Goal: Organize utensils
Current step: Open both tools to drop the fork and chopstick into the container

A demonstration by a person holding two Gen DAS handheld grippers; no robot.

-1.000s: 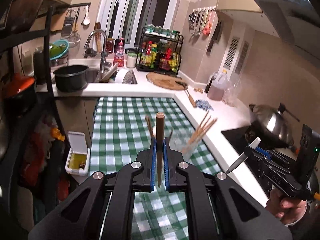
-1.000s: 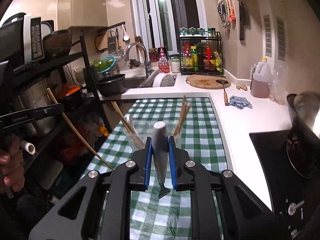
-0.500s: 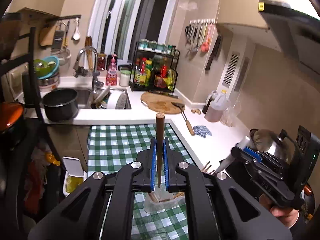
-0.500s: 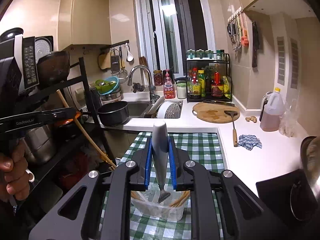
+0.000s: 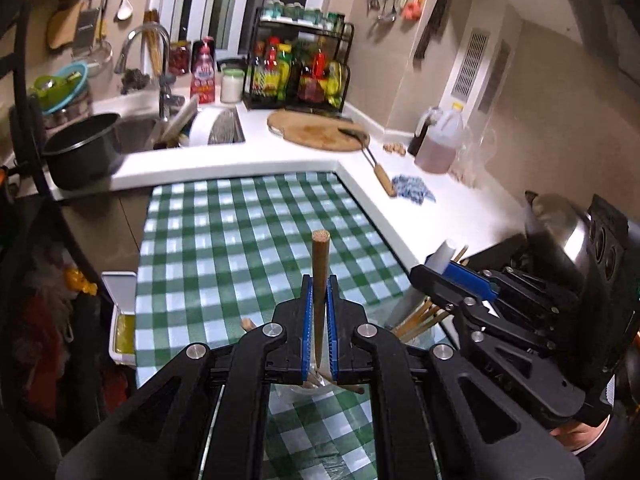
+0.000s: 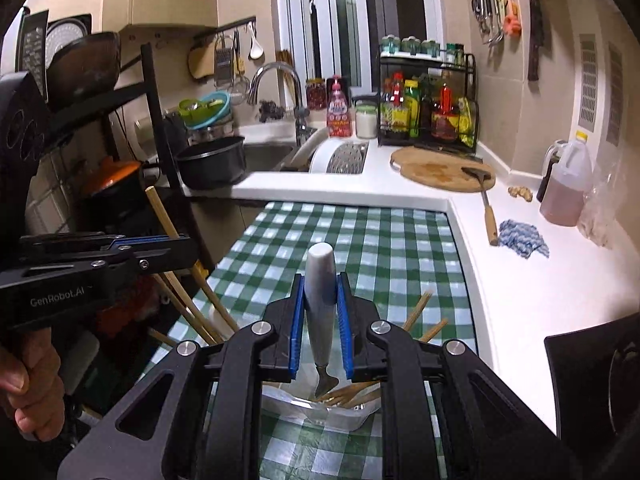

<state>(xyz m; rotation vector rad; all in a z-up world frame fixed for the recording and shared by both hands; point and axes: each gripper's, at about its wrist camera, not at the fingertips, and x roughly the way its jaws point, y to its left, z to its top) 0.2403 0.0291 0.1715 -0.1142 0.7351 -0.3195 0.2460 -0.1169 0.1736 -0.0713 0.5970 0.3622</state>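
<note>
Two hand-held grippers hover side by side over a table covered in a green-and-white checked cloth (image 5: 248, 240), each carrying one utensil above one clear plastic container (image 6: 320, 410) that stands on the cloth. The left hand-held gripper (image 5: 320, 312) has its blue-padded fingers pressed against a single wooden stick (image 5: 320, 276), pinching it so that it stands upright with its round cut end on top and its lower end reaching down into the container. In the right wrist view the same gripper appears at the left edge, held level in a bare hand (image 6: 32, 384) whose fingers wrap the grip, the stick slanting down through it toward the container. The right hand-held gripper (image 6: 320, 320) pinches the pale grey handle of one metal utensil (image 6: 320, 288), also upright, with its small metal tip hanging just above the container's opening. Inside the container lie several wooden chopsticks (image 6: 416, 320) fanned outward toward both sides; their exact count cannot be told because the grippers hide part of them. On the white counter behind the table sit one round wooden cutting board (image 5: 316, 130), one spatula with a wooden handle (image 5: 374, 160), one blue cloth (image 5: 412, 188) and one jug of amber liquid (image 5: 438, 140). One black pot (image 5: 80, 152) sits beside the sink at left.
</note>
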